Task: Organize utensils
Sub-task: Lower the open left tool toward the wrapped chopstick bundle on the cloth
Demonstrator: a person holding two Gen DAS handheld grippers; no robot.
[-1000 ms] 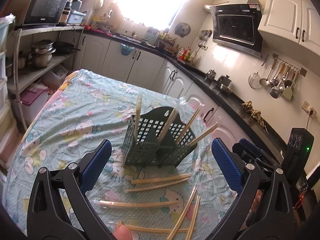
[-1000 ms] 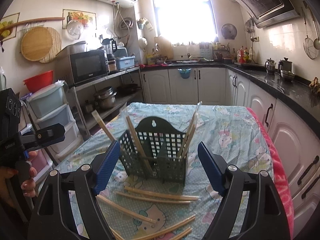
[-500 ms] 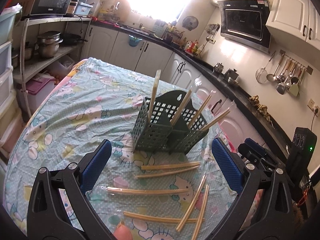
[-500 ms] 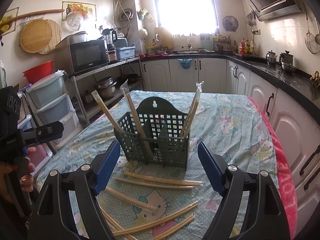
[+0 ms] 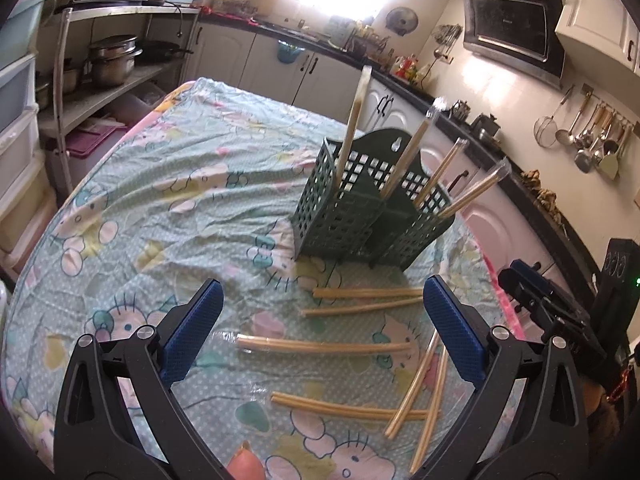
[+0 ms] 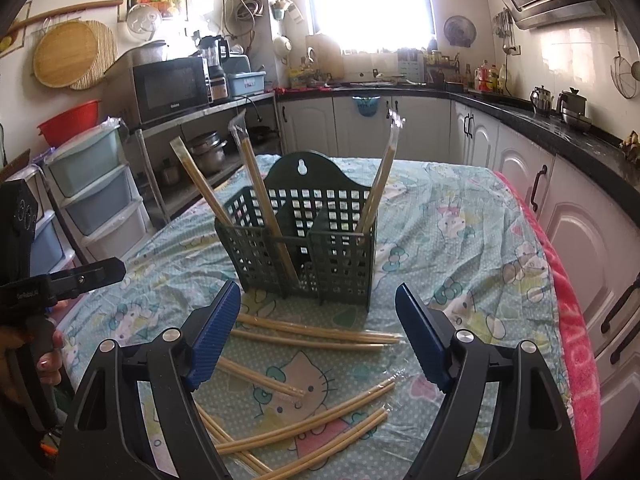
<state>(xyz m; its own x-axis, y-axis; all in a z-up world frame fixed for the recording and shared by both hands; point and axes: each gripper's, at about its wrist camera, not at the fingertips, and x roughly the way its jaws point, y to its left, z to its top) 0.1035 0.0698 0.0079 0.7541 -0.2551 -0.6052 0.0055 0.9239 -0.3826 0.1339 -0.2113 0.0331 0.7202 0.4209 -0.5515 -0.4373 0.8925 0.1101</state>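
Observation:
A dark green slotted utensil holder (image 5: 360,216) stands on the table, also in the right wrist view (image 6: 308,248). Several wrapped chopstick pairs stand in it (image 5: 350,132) (image 6: 260,200). Several more wrapped pairs lie loose on the cloth in front of it (image 5: 320,346) (image 6: 316,332). My left gripper (image 5: 320,328) is open and empty above the loose pairs. My right gripper (image 6: 318,330) is open and empty just in front of the holder. The right gripper's body shows at the right edge of the left wrist view (image 5: 552,312).
The table carries a light green cartoon-print cloth (image 5: 160,200) with a pink edge on the right (image 6: 576,340). White cabinets with a black counter (image 6: 560,136) run behind and to the right. A shelf with pots (image 5: 112,60) and plastic drawers (image 6: 92,196) stand left.
Both grippers have dropped lower and closer to the table, so the holder and the loose chopsticks sit higher and larger in view. Both stay open and empty.

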